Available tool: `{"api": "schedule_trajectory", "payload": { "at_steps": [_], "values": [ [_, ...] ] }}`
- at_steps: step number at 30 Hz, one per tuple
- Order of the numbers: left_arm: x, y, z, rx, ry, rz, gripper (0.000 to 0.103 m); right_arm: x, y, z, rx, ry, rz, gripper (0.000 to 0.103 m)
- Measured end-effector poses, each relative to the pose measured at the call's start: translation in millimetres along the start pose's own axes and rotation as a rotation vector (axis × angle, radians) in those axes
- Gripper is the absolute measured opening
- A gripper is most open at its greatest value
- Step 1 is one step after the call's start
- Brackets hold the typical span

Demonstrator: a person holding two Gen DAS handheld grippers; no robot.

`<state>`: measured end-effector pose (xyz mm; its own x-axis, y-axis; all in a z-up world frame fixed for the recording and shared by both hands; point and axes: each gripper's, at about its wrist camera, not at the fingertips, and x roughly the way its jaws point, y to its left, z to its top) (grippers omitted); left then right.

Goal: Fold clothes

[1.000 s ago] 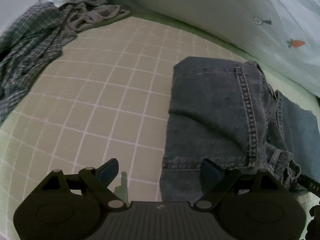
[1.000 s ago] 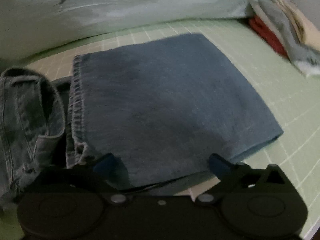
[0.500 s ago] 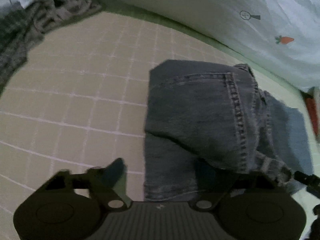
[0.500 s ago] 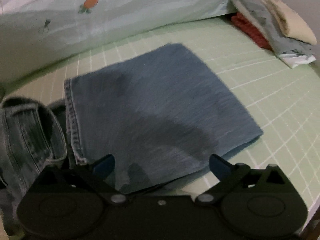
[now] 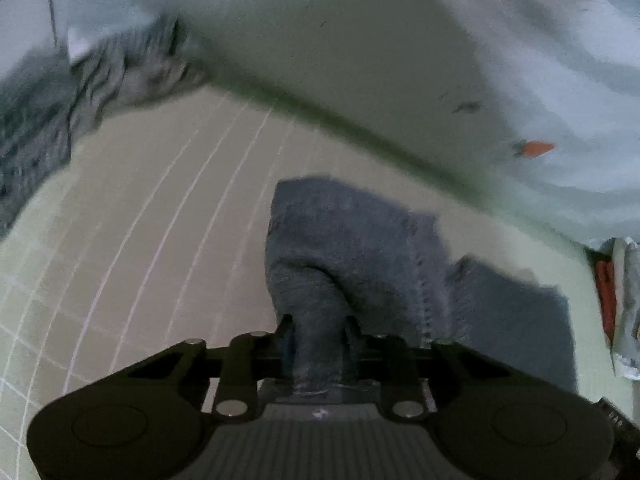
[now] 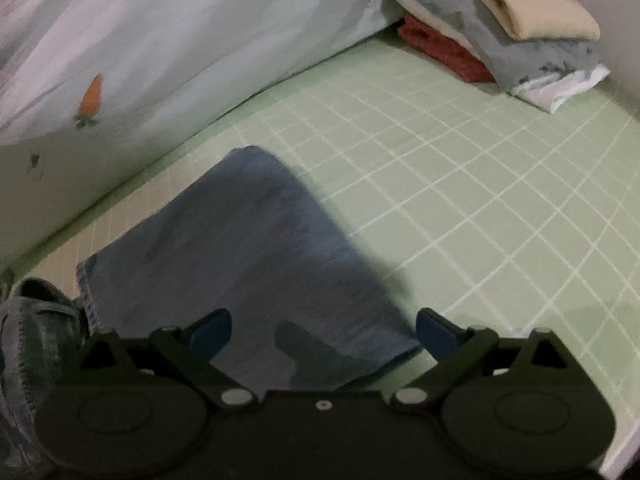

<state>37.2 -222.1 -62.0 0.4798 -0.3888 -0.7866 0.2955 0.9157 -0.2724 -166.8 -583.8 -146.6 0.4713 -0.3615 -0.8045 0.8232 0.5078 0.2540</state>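
Left tool [image 5: 316,344]: jaws closing, pinching a bunched fold of jeans [image 5: 360,248]. Right tool [image 6: 324,330]: jaws wide, holding nothing, above the folded leg

Open bed to either side, bedding wall behind

The checked bed sheet [image 6: 460,184] lies bare right of the jeans [image 6: 248,264] up to the folded clothes stack [image 6: 496,28] in the far corner; left of them, bare sheet reaches a crumpled plaid garment [image 5: 36,136]. The carrot-print duvet [image 6: 160,40] blocks the far side.
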Motion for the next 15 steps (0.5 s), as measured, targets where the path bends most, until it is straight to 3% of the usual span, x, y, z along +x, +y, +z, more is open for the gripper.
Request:
{"api": "schedule_trajectory", "payload": {
  "at_steps": [4, 7, 11, 15],
  "values": [
    [-17, -72, 5, 0.023, -0.070, -0.031, 0.023, 8, -36, 21, 0.005, 0.029, 0.048, 0.099],
    [-4, -132, -2, 0.057, -0.063, -0.068, 0.023, 11, -64, 36, 0.004, 0.043, 0.078, 0.099],
    [47, -197, -26, 0.048, 0.034, -0.106, 0.024, 15, -99, 53, -0.025, 0.061, 0.097, 0.099],
    [90, -217, -56, -0.072, 0.177, -0.111, 0.025, 17, -131, 58, -0.050, 0.092, 0.087, 0.099]
  ]
}}
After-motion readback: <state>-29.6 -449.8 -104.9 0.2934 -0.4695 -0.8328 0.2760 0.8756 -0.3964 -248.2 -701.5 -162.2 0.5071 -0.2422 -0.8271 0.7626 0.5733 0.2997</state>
